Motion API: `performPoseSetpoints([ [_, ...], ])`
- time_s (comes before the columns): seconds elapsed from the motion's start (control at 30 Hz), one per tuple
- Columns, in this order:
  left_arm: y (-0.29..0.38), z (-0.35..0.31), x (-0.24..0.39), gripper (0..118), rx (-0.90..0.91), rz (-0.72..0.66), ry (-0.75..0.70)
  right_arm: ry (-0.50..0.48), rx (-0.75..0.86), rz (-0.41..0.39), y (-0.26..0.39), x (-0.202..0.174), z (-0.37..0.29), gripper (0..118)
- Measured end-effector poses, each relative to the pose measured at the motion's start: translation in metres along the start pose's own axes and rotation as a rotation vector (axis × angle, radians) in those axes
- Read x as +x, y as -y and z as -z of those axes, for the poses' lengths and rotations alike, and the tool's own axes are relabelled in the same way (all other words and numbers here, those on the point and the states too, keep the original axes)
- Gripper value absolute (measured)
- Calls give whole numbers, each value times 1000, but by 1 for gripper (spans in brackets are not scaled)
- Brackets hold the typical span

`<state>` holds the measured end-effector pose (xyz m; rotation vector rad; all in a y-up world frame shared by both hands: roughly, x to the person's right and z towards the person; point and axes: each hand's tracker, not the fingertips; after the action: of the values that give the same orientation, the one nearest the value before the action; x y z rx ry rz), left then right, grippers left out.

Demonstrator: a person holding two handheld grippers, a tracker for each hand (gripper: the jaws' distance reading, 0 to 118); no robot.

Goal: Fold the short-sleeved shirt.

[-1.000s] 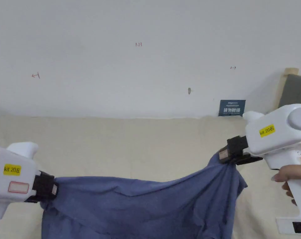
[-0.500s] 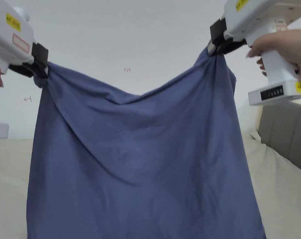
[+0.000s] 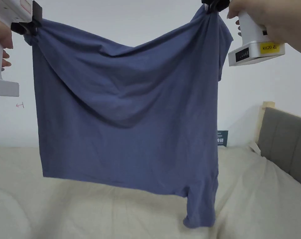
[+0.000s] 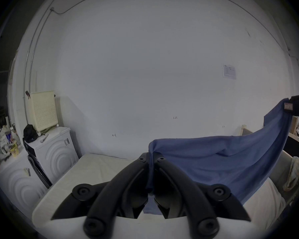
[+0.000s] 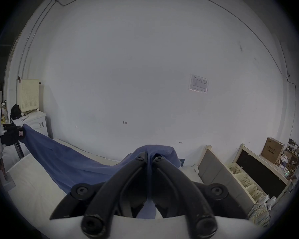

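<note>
We held the shirt [image 3: 128, 118] up over the bed [image 3: 258, 199], left gripper [image 3: 33, 23] at ten o'clock, right gripper [image 3: 213, 4] at one, fingers clamped on its corners. Light, limp cloth; edges gripped best.

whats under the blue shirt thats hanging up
Under the hanging blue short-sleeved shirt lies a cream-sheeted bed. The cloth covers the wall and part of the bed behind it.
</note>
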<state>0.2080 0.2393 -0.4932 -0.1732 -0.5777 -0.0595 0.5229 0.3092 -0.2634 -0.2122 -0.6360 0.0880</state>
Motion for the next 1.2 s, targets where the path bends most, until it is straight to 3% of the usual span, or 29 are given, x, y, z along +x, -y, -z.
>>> performPoseSetpoints([
  [0.13, 64, 5, -1, 3, -63, 3, 40, -33, -54, -35, 69, -13, 7, 2],
  [0.23, 137, 5, 3, 3, -184, 46, 55, -136, -145, -16, 153, -21, 7, 2],
  [0.27, 165, 4, 4, 3, -241, 50, 71, -111, -162, -17, 183, -26, 4, 2],
  [0.33, 223, -2, 6, 3, -337, 46, 126, -153, -216, 6, 244, -31, -3, 2],
  [0.53, 353, -75, 4, 3, -447, -45, 239, -192, -266, 3, 385, -44, -83, 2],
  [0.67, 382, -141, -2, 3, -453, -88, 277, -255, -274, 181, 423, -37, -162, 2],
  [0.83, 383, -213, -7, 3, -400, -35, 251, -243, -222, 178, 425, -26, -241, 2],
  [0.93, 382, -229, -9, 3, -465, -32, 273, -238, -258, 149, 425, -26, -257, 2],
  [1.13, 416, -197, -12, 3, -641, -95, 260, -229, -463, 124, 461, -33, -224, 2],
  [1.2, 441, -171, -14, 3, -701, -95, 245, -232, -561, 159, 486, -34, -192, 2],
])
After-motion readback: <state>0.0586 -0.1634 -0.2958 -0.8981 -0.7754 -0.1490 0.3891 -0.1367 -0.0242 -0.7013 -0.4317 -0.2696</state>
